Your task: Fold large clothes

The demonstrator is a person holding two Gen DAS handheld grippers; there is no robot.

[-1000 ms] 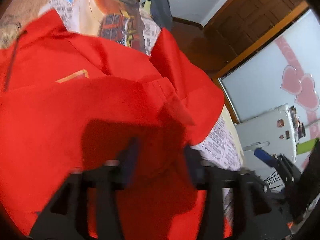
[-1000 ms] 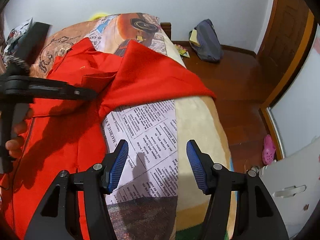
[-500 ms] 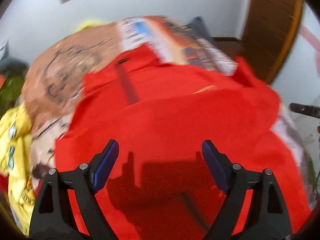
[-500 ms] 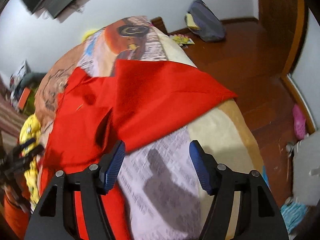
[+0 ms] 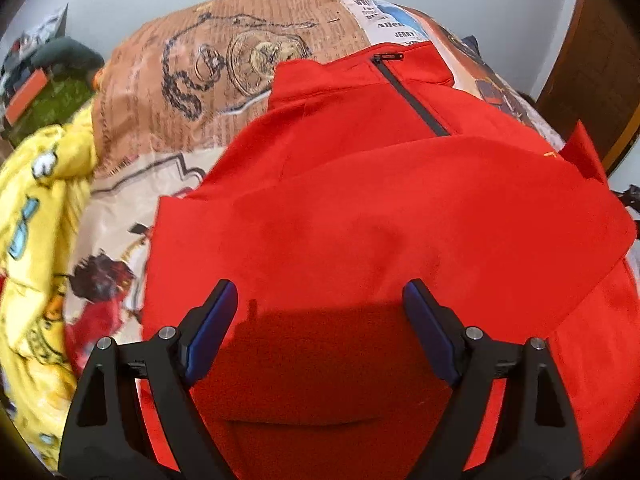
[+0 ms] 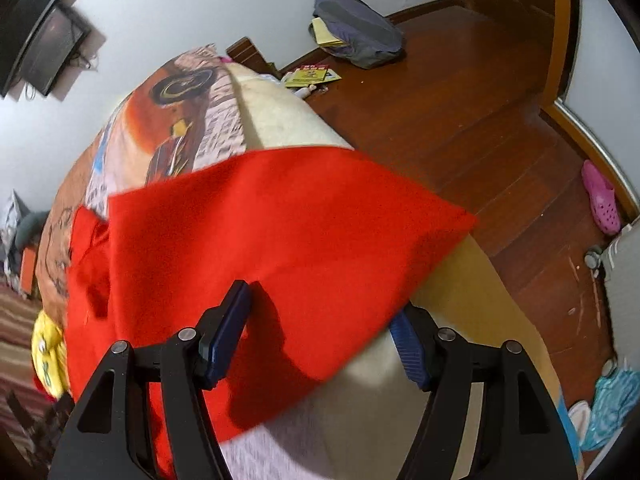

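Over the red jacket point(image 5: 360, 208), the left gripper point(image 5: 320, 320), earlier clamped on cloth, and right gripper point(image 6: 324, 332) both gape apart.

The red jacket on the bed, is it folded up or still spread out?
Partly folded. On the red jacket one layer lies doubled across the body below its zipper, and a sleeve still sticks out sideways.

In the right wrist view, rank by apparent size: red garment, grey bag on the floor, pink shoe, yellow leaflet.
1. red garment
2. grey bag
3. pink shoe and yellow leaflet: too alike to rank, and the leaflet lies farther from the camera.
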